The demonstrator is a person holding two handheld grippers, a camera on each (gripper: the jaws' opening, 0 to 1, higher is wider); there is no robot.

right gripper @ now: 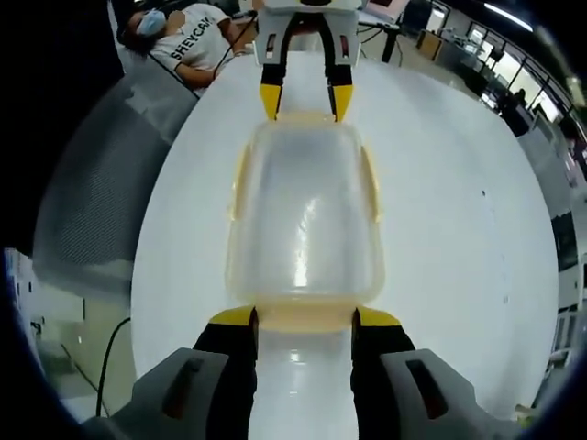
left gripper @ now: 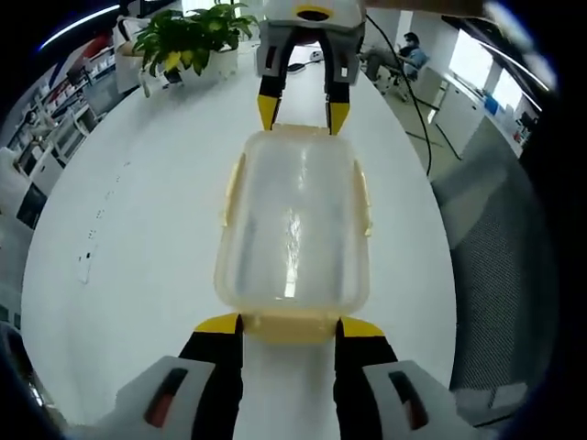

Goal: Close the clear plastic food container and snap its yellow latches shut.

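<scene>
white table (left gripper: 138, 238) | container (left gripper: 293, 229) lid on | left gripper (left gripper: 289, 326), right gripper (right gripper: 304, 316) jaws apart, tips touching opposite end latches

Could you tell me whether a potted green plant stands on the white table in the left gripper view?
Yes, a potted green plant stands at the far end of the white table, beyond the clear plastic container.

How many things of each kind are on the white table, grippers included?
Clear container: 1
Yellow latches: 4, e.g. near end
Grippers: 2, left gripper, right gripper
Potted plant: 1
Total: 8
</scene>
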